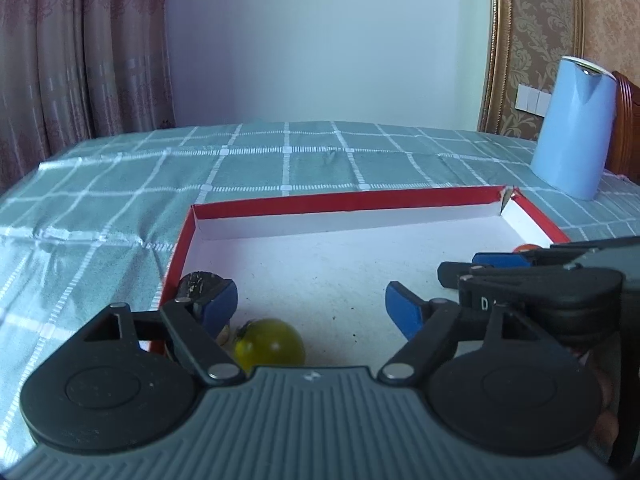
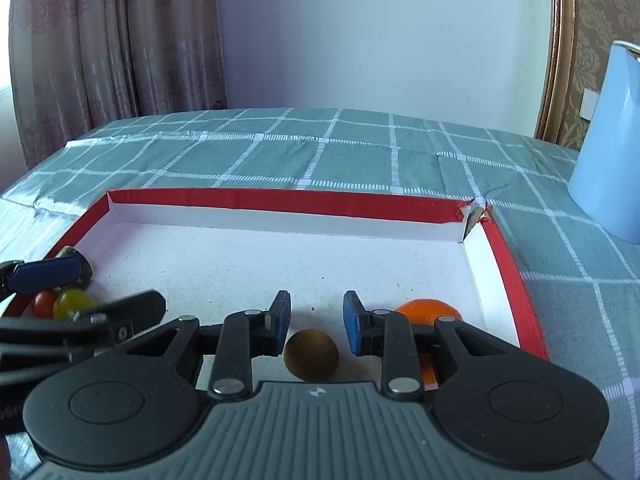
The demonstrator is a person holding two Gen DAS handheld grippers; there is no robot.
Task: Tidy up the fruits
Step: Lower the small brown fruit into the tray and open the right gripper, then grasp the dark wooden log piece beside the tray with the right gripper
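A red-rimmed white box lid (image 1: 280,204) lies on the checked tablecloth; it also shows in the right wrist view (image 2: 280,200). My left gripper (image 1: 312,304) is open over its left part, above a yellow-green tomato (image 1: 268,346) beside a dark fruit (image 1: 198,284). My right gripper (image 2: 316,316) is open, its jaws standing either side of a brown round fruit (image 2: 311,355) without touching it. An orange (image 2: 426,310) lies just right of it. The right wrist view also shows the yellow-green tomato (image 2: 72,304), a small red tomato (image 2: 43,303) and the left gripper's finger (image 2: 44,274).
A light blue jug (image 1: 572,128) stands on the cloth at the far right, also in the right wrist view (image 2: 612,148). The lid's far right corner (image 2: 476,216) is torn. Curtains and a wall are behind the table.
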